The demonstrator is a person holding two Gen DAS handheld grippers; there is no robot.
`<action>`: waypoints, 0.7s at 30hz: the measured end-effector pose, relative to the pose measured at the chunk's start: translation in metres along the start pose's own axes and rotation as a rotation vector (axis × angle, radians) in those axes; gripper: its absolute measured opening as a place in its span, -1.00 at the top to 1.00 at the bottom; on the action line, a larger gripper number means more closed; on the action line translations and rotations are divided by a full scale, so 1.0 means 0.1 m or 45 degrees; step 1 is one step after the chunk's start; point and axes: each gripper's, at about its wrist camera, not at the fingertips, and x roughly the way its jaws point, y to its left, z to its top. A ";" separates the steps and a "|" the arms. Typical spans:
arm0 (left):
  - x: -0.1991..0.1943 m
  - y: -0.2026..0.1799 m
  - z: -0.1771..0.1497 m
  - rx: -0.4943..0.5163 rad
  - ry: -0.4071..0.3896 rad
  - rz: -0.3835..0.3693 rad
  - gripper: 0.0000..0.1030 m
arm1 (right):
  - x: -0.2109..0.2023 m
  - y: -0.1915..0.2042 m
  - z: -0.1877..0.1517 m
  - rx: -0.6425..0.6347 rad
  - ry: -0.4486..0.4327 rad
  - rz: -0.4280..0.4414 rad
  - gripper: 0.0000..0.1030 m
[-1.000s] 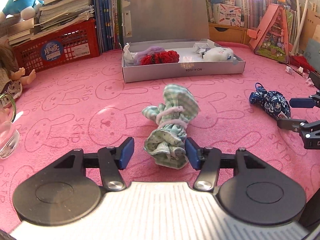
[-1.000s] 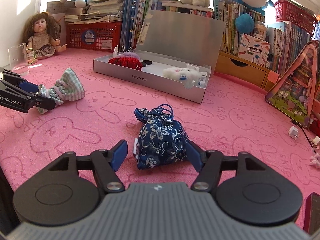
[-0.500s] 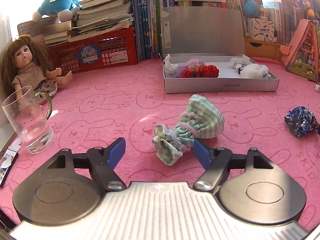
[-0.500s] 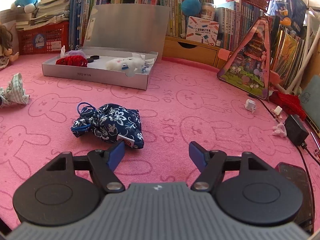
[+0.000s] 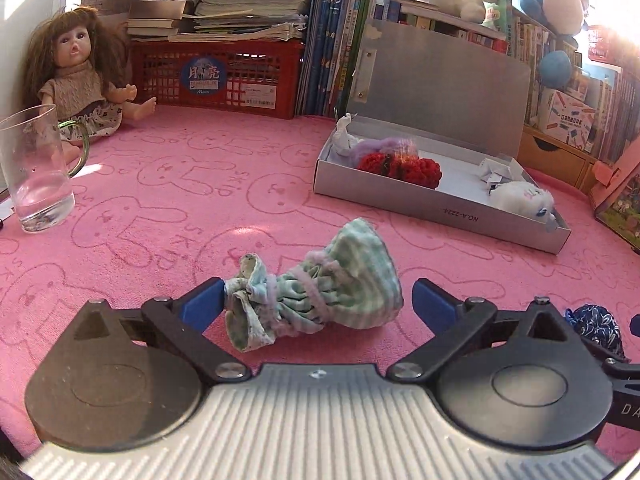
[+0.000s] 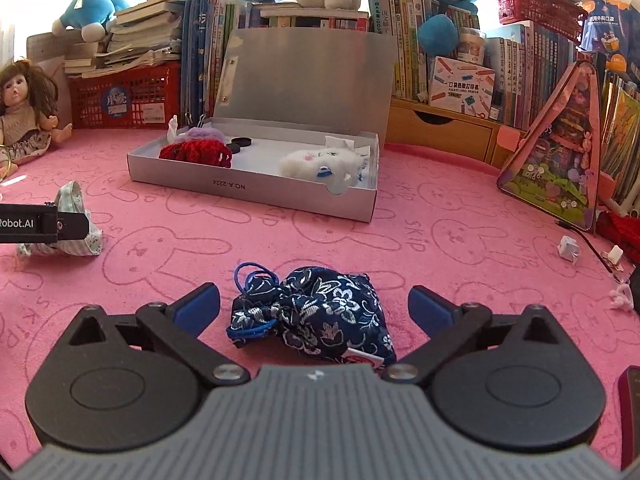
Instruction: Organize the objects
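1. A pink bunny-print mat [image 5: 168,200] fills both views; a doll [image 5: 80,80] sits upper left, beside a red crate [image 5: 224,76] and books.
2. The open grey box [image 6: 256,190], centre, holds a red knit piece [image 6: 196,152] and a white plush [image 6: 320,164].
3. My left claw [image 5: 316,306], jaws just spread wide, straddles the green checked pouch [image 5: 320,296], which brushes the left pad.
4. My right claw [image 6: 314,306], jaws likewise just opened, brackets the blue floral pouch [image 6: 320,312] without gripping it.

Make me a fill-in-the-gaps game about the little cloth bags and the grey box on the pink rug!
1. The green checked drawstring pouch lies between the left gripper's ____ jaws.
2. The right gripper frames a dark ____ floral drawstring pouch.
3. The flat grey cardboard box's lid stands ____.
4. A red crocheted toy lies ____ that box.

Missing words: open; blue; open; inside
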 end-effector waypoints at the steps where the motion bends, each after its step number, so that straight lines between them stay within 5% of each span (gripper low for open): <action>1: 0.04 -0.01 0.00 -0.008 0.013 0.013 -0.96 | 0.04 0.00 -0.02 0.012 0.018 -0.010 -1.00; 13: 0.29 -0.11 -0.03 0.071 0.061 0.145 -1.00 | 0.15 -0.03 -0.03 0.063 0.095 -0.002 -1.00; 21: 0.25 -0.06 -0.04 0.043 0.030 0.102 -0.96 | 0.17 -0.07 -0.03 0.095 0.109 0.022 -1.00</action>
